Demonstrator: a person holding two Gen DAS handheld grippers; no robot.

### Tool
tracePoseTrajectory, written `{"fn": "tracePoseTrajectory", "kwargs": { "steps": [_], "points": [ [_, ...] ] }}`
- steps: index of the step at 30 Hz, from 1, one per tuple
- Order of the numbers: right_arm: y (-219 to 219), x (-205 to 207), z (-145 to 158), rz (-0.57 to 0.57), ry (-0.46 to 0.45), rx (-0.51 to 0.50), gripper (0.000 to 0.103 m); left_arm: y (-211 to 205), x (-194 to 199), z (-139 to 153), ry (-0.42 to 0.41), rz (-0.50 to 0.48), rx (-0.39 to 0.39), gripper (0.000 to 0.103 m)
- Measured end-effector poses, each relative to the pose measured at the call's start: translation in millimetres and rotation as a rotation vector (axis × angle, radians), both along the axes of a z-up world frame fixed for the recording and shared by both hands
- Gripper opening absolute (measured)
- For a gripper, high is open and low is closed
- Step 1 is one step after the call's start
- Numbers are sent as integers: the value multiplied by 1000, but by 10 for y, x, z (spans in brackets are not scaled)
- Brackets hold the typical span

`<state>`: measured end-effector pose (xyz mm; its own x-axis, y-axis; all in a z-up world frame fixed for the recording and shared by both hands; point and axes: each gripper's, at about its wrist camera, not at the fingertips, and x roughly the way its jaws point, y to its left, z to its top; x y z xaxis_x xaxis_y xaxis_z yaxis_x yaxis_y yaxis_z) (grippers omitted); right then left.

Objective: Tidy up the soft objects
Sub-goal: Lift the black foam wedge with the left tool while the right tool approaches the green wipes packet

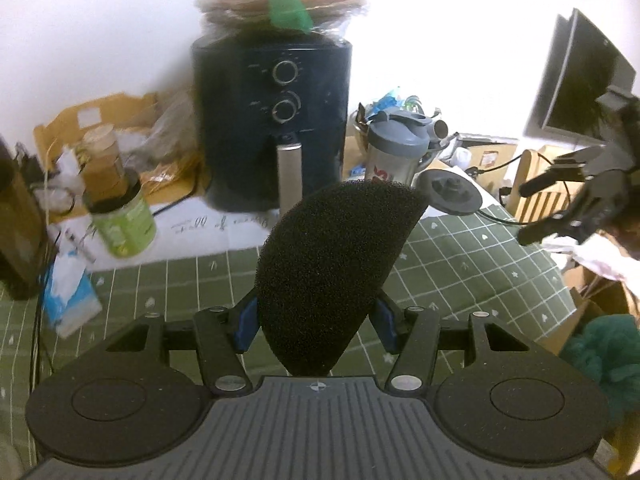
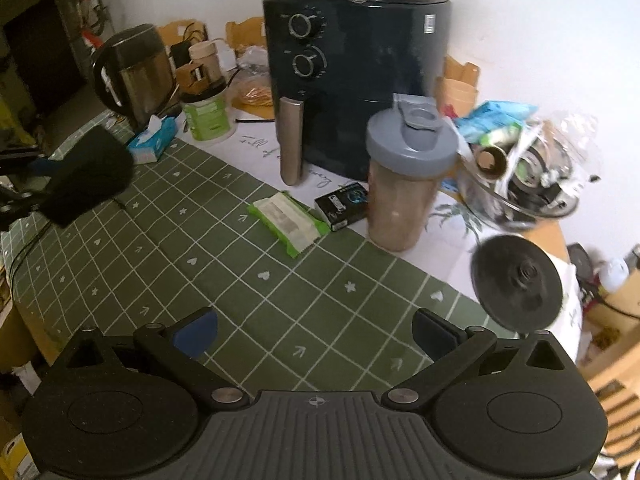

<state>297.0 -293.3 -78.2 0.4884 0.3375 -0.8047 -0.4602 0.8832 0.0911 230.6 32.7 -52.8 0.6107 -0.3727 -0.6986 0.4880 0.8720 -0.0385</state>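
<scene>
Hidden or unclear: the dark teal fuzzy mass [image 1: 600,364] at the lower right edge of the left wrist view is cut off by the frame; what it is cannot be told. The clear glass bowl of clutter [image 2: 532,176] at right of the right wrist view holds items too jumbled to name.

Black coarse foam sponge, half-round [image 1: 332,272]: centre of the left wrist view, raised above the green grid-patterned tablecloth [image 1: 460,256]; also at left of the right wrist view [image 2: 90,176].

Left gripper [image 1: 316,316]: blue pads pressed against both sides of the sponge, holding it upright.

Right gripper [image 2: 316,336]: jaws spread wide, nothing between them, hanging over bare cloth; seen from the left wrist view at the right edge [image 1: 560,208].

Open room: the cloth's middle is bare. At its far edge stand a dark navy air fryer [image 2: 356,80], a grey-lidded shaker bottle [image 2: 408,176], a green wrapped packet [image 2: 288,222] and a small black box [image 2: 342,204]. A black round disc [image 2: 518,284] lies at the right.
</scene>
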Motion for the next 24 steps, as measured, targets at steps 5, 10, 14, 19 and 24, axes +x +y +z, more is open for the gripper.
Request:
{"fn": "tracePoseTrajectory", "kwargs": {
  "steps": [5,10,14,19,24],
  "points": [
    [157,182,-106,59,-4,-26,102,140,-195,39,25,47,-34,56],
    [320,391,-256,115,-6,-40,97,305,-381,82,48,111,-77,56],
    [459,568,-391,150,-8,-47,96,409,-510,123,59,169,-96,56],
    [675,782,-577,216,-28,-61,93,501,-662,109,82,223,-110,56],
    [946,976,-782,285,-55,-78,91,560,-802,69,110,268,-133,56]
  ]
}}
